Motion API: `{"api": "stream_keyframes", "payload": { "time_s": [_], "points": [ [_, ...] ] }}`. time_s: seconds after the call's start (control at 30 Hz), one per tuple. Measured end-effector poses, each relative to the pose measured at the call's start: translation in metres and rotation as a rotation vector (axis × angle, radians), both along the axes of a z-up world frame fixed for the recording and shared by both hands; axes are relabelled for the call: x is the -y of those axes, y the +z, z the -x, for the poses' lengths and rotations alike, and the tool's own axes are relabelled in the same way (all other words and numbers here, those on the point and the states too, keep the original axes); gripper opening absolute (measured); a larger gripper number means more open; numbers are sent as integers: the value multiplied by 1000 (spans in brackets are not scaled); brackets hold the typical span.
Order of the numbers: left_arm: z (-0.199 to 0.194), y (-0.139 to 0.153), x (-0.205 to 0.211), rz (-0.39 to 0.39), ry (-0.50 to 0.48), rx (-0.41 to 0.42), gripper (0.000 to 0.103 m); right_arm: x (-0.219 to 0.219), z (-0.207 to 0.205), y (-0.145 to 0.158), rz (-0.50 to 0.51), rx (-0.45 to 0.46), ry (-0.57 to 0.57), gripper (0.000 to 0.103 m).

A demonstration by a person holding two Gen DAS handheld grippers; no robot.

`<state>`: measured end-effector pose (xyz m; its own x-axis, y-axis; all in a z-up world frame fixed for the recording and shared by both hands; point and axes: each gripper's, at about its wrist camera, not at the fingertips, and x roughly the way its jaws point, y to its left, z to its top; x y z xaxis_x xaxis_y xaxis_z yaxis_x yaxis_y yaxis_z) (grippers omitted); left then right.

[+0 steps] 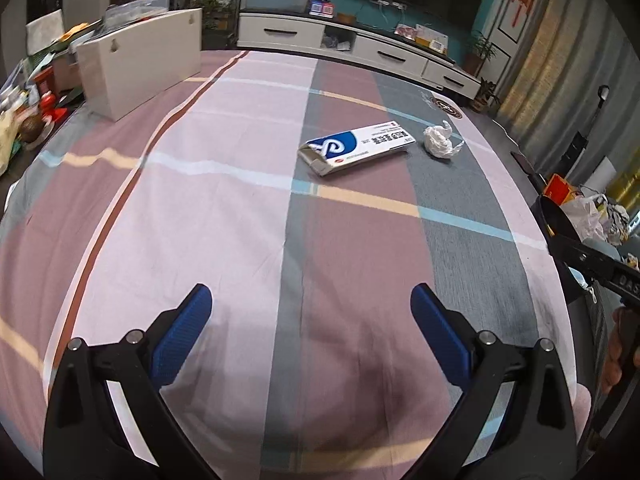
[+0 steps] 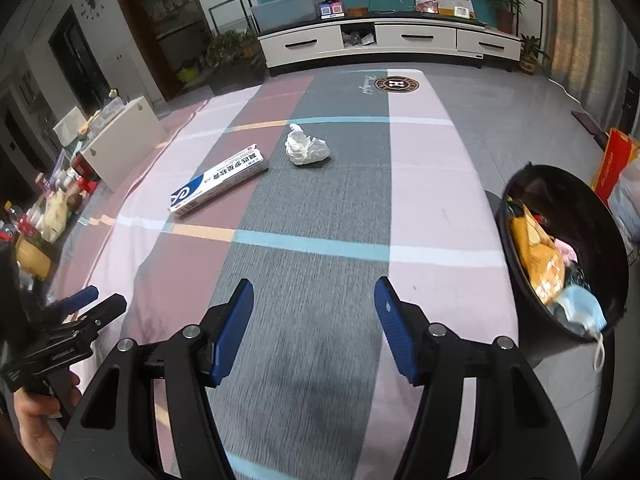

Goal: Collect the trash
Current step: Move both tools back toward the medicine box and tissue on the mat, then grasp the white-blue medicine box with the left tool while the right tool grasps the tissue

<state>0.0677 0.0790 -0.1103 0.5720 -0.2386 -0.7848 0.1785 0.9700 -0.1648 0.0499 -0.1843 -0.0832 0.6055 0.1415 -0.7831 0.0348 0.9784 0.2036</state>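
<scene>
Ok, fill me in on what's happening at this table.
A person is clearing trash with a gripper in each hand. The left gripper and right gripper are both open and empty, above the striped cloth. A long blue-and-white carton and a crumpled tissue lie on it, apart, untouched. The black bin at the table's right edge already holds wrappers and a face mask.

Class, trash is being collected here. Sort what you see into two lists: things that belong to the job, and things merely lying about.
Belongs to the job:
crumpled tissue
empty carton
black bin
left gripper, open
right gripper, open

Just lying about:
white board
TV cabinet
potted plants
</scene>
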Motion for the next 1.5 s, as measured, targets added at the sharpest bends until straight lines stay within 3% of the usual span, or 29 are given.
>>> {"api": "stream_keyframes", "payload": {
  "time_s": [0.33,0.87,0.97,1.03,1.13,1.37,1.5],
  "points": [
    [-65,-1,35,-106,-136,45,99,-9,-54,-21,73,5,35,62],
    [-156,-17,80,-142,-300,11,99,-20,-155,-38,151,57,141,62],
    [-161,-21,82,-148,-321,-1,90,-23,-167,-43,156,55,161,62],
    [-162,-23,82,-129,-334,-17,75,-24,-173,-46,164,47,164,62],
    [-164,-25,79,-120,-334,-32,68,-25,-179,-49,157,42,172,62],
    [-159,-22,79,-129,-329,-35,53,-27,-176,-47,166,51,185,24],
    [-156,-20,76,-117,-288,-41,48,-25,-171,-44,142,53,159,19]
  ]
}}
